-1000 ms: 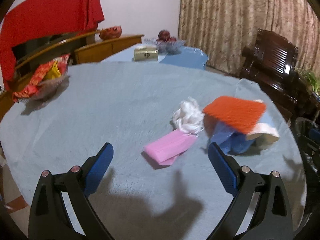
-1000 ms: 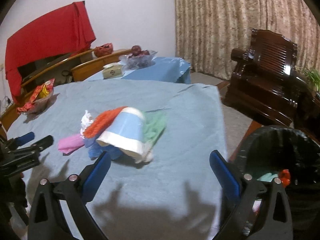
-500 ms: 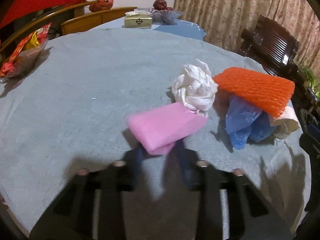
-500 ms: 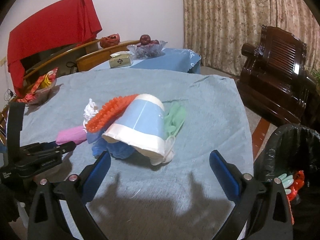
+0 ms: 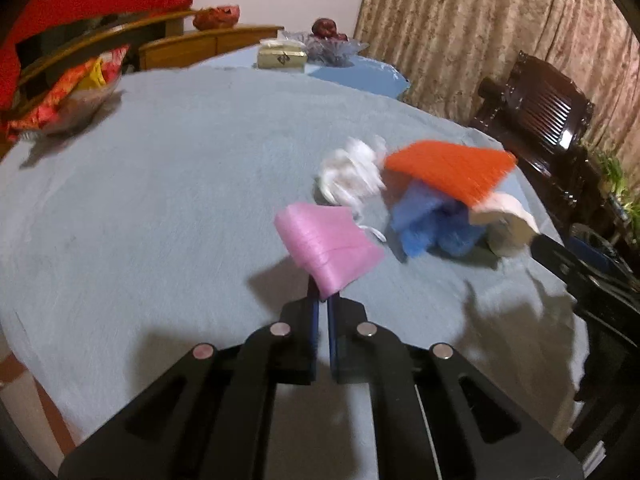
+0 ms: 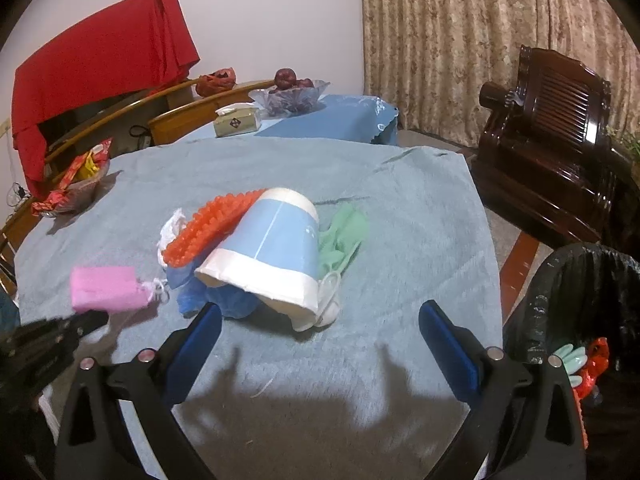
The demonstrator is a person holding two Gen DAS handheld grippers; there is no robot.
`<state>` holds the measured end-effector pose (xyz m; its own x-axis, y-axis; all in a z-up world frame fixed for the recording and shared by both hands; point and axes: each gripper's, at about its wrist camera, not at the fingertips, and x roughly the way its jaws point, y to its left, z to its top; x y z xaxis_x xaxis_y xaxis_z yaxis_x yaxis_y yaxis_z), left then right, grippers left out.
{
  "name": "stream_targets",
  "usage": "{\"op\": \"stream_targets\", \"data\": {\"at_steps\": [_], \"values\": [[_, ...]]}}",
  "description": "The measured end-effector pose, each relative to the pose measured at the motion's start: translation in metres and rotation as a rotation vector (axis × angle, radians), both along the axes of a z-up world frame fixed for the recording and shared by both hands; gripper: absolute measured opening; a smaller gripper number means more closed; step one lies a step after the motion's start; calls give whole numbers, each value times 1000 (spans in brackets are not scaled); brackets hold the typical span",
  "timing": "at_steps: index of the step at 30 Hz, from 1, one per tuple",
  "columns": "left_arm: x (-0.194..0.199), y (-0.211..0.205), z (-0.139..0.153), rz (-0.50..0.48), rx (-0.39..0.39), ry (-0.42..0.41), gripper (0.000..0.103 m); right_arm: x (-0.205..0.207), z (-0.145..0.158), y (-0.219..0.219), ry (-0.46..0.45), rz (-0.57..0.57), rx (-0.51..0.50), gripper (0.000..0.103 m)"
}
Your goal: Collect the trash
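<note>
My left gripper (image 5: 323, 298) is shut on a pink foam wrapper (image 5: 326, 246) and holds it just above the grey tablecloth; it also shows in the right wrist view (image 6: 106, 289). Beyond it lies a trash pile: white crumpled paper (image 5: 350, 174), orange foam net (image 5: 450, 168), blue plastic (image 5: 428, 226). In the right wrist view the pile has a blue-and-white paper cup (image 6: 272, 254) on its side and a green scrap (image 6: 342, 236). My right gripper (image 6: 320, 344) is open and empty, in front of the cup.
A black-lined trash bin (image 6: 580, 304) stands right of the table, with some trash inside. A snack bowl (image 6: 74, 186) sits at the table's far left. A tissue box (image 6: 236, 122) and fruit bowl (image 6: 290, 94) are on a farther table. A dark wooden chair (image 6: 560, 128) stands at right.
My left gripper moved in, closed on the pink foam wrapper and lifted it off the cloth. My right gripper moved slightly closer to the cup and stayed open.
</note>
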<state>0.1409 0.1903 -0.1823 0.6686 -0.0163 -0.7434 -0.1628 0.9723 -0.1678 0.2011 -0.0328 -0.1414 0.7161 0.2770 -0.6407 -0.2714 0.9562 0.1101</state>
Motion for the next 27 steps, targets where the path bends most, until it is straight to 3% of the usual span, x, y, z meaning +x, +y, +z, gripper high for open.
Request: {"op": "stream_targets", "data": {"at_steps": [1, 2, 3, 5, 8, 16, 19, 21, 27], "values": [[-1, -2, -2, -6, -11, 14, 10, -1, 0, 1, 1, 3, -2, 97], [-3, -3, -5, -6, -18, 23, 21, -2, -1, 2, 2, 6, -6, 97], [-5, -5, -6, -9, -22, 25, 40, -4, -1, 2, 2, 8, -10, 97], [-7, -6, -7, -7, -21, 18, 56, -6, -3, 1, 5, 10, -13, 97], [-5, 1, -7, 7, -21, 15, 69, -7, -4, 0, 9, 8, -14, 97], [11, 19, -4, 65, -39, 10, 84, -5, -7, 2, 13, 9, -17, 97], [21, 23, -12, 66, -50, 33, 82, -5, -9, 3, 13, 17, -26, 97], [25, 23, -17, 58, -62, 49, 61, -5, -10, 4, 12, 20, -32, 97], [23, 17, -19, 45, -55, 30, 26, -2, -8, 4, 10, 30, -38, 97]]}}
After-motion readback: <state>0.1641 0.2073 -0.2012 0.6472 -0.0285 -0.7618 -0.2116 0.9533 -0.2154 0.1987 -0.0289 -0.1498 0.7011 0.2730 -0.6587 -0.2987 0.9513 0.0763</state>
